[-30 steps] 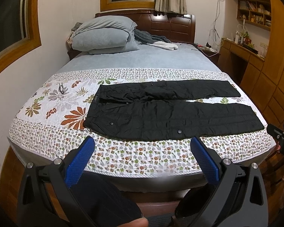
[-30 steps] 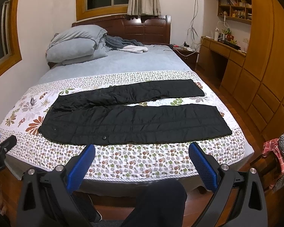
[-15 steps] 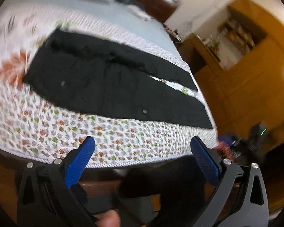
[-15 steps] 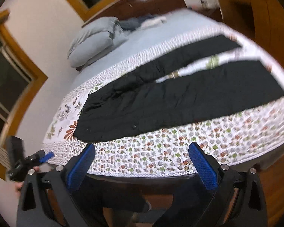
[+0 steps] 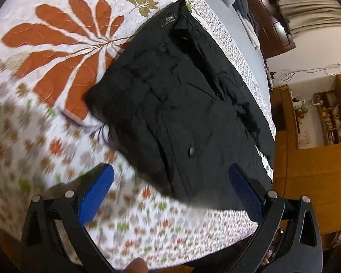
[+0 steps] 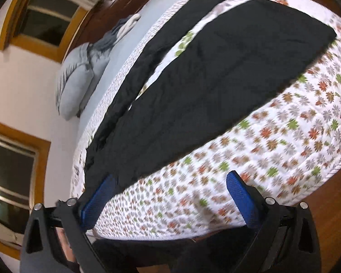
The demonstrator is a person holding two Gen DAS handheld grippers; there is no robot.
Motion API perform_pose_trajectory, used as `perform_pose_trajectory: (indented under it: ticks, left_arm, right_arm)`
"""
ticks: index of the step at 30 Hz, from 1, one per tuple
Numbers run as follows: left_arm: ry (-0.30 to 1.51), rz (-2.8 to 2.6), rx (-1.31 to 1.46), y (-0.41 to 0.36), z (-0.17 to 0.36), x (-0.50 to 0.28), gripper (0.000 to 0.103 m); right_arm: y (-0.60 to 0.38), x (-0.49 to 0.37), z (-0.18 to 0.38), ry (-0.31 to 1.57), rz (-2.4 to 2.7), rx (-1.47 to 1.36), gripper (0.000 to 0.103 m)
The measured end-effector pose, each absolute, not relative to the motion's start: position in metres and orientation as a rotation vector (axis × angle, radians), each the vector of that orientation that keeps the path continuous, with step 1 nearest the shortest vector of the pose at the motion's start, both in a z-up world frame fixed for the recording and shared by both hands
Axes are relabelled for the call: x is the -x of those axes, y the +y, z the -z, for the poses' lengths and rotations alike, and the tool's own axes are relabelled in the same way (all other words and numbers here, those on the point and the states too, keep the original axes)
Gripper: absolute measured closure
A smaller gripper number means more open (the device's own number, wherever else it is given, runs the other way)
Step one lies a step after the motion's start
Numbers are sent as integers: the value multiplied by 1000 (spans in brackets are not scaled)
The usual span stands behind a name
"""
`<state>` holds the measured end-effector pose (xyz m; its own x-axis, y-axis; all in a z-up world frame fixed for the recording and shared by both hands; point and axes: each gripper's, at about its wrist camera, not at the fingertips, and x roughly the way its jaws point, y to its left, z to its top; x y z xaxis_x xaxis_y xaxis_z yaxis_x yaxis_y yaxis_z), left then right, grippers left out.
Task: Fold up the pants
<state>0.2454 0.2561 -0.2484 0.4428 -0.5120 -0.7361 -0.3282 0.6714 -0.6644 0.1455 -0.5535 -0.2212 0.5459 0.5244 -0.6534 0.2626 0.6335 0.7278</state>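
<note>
Hovering over the near edge of the bed, the left tool (image 5: 170, 188) is spread wide and grips nothing — its blue pads (image 5: 95, 193) hang just short of the waist end of the pants (image 5: 181, 104), one pad over the floral quilt (image 5: 45, 72), the other at the dark cloth's edge; whether that pad touches the cloth cannot be told. The right tool (image 6: 168, 200) is likewise released and empty, tilted steeply, its pads (image 6: 238, 195) above the quilt (image 6: 284, 136) beside the near leg of the pants (image 6: 216, 91). The pants lie flat and unfolded across the quilt, both legs spread apart with a strip of quilt between them. Pillows (image 6: 77, 84) sit at the head of the bed.
</note>
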Motion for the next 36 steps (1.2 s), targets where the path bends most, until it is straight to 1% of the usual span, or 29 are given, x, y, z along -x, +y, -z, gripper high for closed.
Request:
perform_pose_trajectory:
  ticks: [7,15,24,25,26,27,28,29,30,31,32,34,36]
  left_arm:
    - [1117,108,874,253,257,-272,4]
    - [1112,58,741,236,257,-274,4]
    - [1079,7,737,233,258,-275,3]
    - [1082,6,715,231,257,-275,4]
    - [1082,3,700,229,256,-276,5]
    - [1080,-14,676,227,255,-276,12]
    - [1080,-40,654,227,254,-276,28]
    - [1084,-74,632,227,253,-274,39]
    - [1086,-103,634,232,252,-272,53]
    - [1086,-109,661,238,253,-270,63]
    - [1087,-107,689,243,253,-268,67]
    - [1095,-91,736,252,252,-264,83]
    - [1095,-81,749,258,245,-262,91]
  right_arm:
    - [-612,-156,241,938,-141,-1040,3]
    - [-705,-156,265,789,-36,-1240,3]
    - [-744,-177,292,686,-55,-1338,3]
    - [-745,-180,293,684,-59,-1329,6]
    - [-745,-185,292,684,-62,-1309,16]
    - [-744,-188,291,691,-61,-1297,22]
    - [-743,-194,293,709,-67,-1285,42]
    - [-743,-196,294,720,-70,-1285,64]
    - [-744,-198,298,740,-64,-1286,72]
    - [-744,-199,300,753,-55,-1278,83]
    - [-743,-199,301,763,-45,-1270,89]
    - [-742,-197,299,761,-38,-1269,92]
    - [-737,-193,292,765,-34,-1245,94]
